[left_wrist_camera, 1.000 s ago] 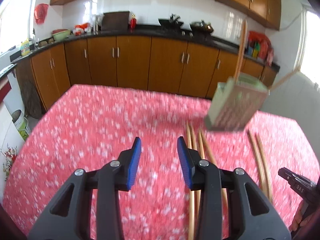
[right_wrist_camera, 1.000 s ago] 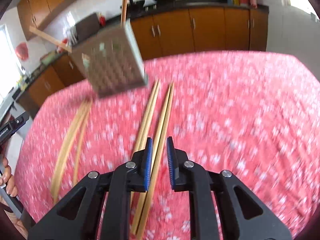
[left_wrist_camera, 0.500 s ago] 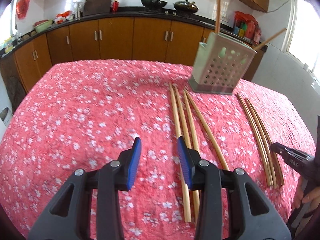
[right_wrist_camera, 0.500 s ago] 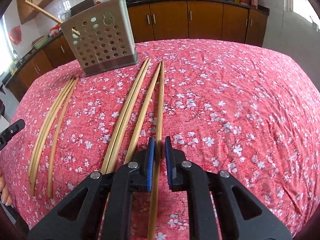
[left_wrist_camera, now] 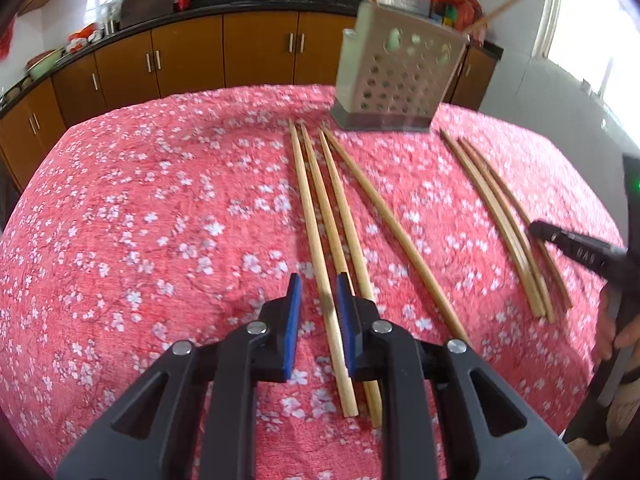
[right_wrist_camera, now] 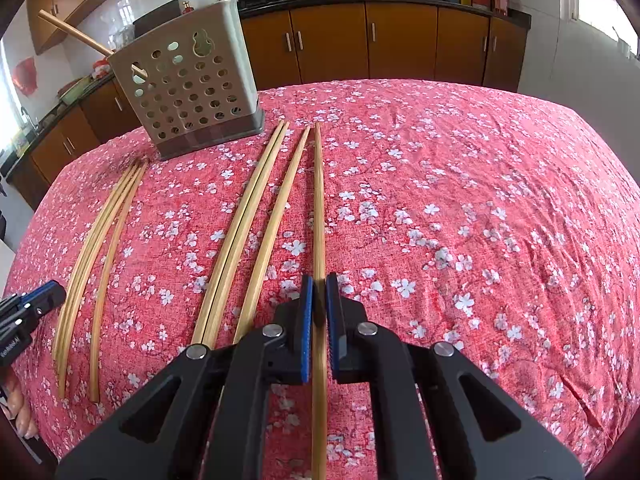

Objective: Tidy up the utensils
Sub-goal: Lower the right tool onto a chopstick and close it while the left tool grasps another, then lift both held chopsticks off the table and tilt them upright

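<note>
A perforated metal utensil holder [left_wrist_camera: 394, 80] stands at the far side of the red floral tablecloth with two chopsticks leaning in it. In the left wrist view, several wooden chopsticks lie side by side. My left gripper [left_wrist_camera: 319, 280] straddles the leftmost chopstick [left_wrist_camera: 308, 200]; its jaws are closing, with a gap still showing on each side of the stick. In the right wrist view, my right gripper [right_wrist_camera: 319, 278] is shut on the rightmost chopstick [right_wrist_camera: 318, 200] of another row, which rests on the cloth. The holder [right_wrist_camera: 188, 88] stands far left there.
Three more chopsticks [left_wrist_camera: 500, 216] lie in a bundle in front of the holder, also seen in the right wrist view as a bundle [right_wrist_camera: 96, 248]. A hand [left_wrist_camera: 624, 336] shows at the right edge. Brown kitchen cabinets [left_wrist_camera: 256, 52] line the back wall beyond the table edge [right_wrist_camera: 600, 128].
My left gripper came down toward the cloth and its jaws narrowed around the leftmost chopstick. My right gripper's jaws closed the small gap onto its chopstick and stayed in place.
</note>
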`<action>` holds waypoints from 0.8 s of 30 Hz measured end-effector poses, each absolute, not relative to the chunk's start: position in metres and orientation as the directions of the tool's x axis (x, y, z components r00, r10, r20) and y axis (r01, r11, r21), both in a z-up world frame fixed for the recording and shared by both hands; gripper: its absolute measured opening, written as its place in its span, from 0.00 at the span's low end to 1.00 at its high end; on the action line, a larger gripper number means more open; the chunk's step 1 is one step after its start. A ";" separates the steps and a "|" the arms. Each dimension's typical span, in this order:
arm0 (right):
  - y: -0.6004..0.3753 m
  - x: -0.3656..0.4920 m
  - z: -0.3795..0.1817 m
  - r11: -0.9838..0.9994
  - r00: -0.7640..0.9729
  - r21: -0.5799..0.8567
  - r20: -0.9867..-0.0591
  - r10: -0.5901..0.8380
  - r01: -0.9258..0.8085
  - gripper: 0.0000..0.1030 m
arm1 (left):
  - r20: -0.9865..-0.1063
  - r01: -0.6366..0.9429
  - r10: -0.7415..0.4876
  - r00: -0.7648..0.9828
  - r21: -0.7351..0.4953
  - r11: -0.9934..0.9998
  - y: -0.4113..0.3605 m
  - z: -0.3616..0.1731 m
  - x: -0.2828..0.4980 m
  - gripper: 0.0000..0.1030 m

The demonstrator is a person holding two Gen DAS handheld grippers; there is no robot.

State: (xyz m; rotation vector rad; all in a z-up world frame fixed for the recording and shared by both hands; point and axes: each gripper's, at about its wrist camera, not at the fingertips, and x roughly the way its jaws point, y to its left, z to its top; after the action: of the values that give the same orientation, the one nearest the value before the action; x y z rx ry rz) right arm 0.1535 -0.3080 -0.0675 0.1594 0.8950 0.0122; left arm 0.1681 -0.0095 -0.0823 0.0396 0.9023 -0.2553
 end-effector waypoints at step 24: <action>-0.339 0.163 -0.067 0.983 0.648 0.131 -0.761 0.019 0.125 0.08 | -0.778 -0.030 -0.047 0.627 -0.085 0.996 0.061 -0.083 0.205 0.10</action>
State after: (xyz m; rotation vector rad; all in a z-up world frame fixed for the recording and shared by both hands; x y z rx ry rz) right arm 0.1630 -0.3392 -0.0666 0.1781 0.8644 -0.0610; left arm 0.2046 0.0610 -0.0833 -0.0927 0.8933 -0.0101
